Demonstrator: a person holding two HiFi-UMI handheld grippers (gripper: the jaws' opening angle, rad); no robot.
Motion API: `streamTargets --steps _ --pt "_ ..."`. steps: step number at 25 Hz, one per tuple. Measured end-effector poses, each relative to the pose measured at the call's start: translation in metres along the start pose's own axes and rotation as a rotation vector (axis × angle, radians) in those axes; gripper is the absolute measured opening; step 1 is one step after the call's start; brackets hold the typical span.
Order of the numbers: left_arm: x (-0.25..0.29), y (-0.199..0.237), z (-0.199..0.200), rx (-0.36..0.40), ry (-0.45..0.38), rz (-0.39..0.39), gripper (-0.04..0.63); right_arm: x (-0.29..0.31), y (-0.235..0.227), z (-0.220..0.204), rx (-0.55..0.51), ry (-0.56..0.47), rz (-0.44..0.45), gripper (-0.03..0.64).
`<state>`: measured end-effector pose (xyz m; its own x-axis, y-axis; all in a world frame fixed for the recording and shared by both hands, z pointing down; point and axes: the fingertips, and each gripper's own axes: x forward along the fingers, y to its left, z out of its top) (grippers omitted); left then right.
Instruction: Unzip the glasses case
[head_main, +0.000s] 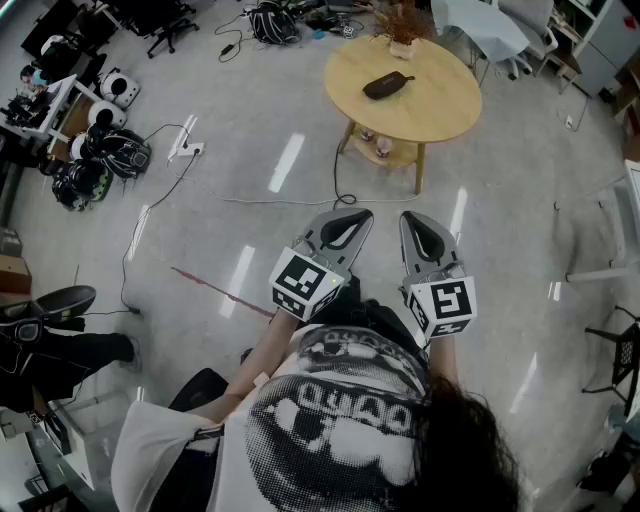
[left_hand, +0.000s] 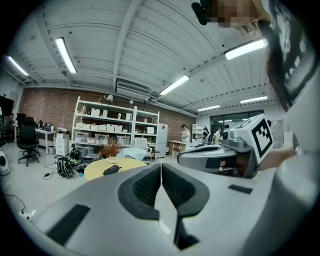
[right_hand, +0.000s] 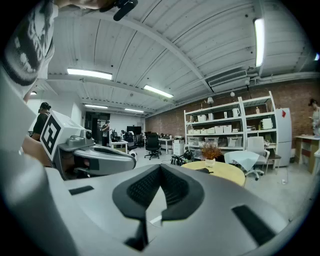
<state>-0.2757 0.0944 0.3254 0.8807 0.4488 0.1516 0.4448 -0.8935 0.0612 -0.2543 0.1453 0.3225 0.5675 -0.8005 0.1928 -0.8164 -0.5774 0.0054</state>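
Observation:
A dark glasses case (head_main: 388, 85) lies on a round yellow wooden table (head_main: 440, 110) far ahead of me. In the left gripper view the glasses case (left_hand: 111, 170) is a small dark shape on the table (left_hand: 97, 170); in the right gripper view the glasses case (right_hand: 204, 170) lies on the table (right_hand: 227, 172). My left gripper (head_main: 358, 214) and right gripper (head_main: 411, 216) are held side by side close to my body, well short of the table. Both are shut with nothing between the pads.
A small potted plant (head_main: 402, 32) stands at the table's far edge, and a lower shelf (head_main: 385, 152) holds small items. Cables (head_main: 290, 200) run over the floor between me and the table. Bags and helmets (head_main: 95, 160) lie at the left; chairs (head_main: 500, 30) stand behind.

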Motion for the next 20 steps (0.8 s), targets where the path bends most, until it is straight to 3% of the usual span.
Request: streamTargets --steps 20 --pt "0.021 -0.001 -0.016 -0.028 0.048 0.009 0.014 0.000 -0.018 -0.022 0.092 0.012 0.047 -0.003"
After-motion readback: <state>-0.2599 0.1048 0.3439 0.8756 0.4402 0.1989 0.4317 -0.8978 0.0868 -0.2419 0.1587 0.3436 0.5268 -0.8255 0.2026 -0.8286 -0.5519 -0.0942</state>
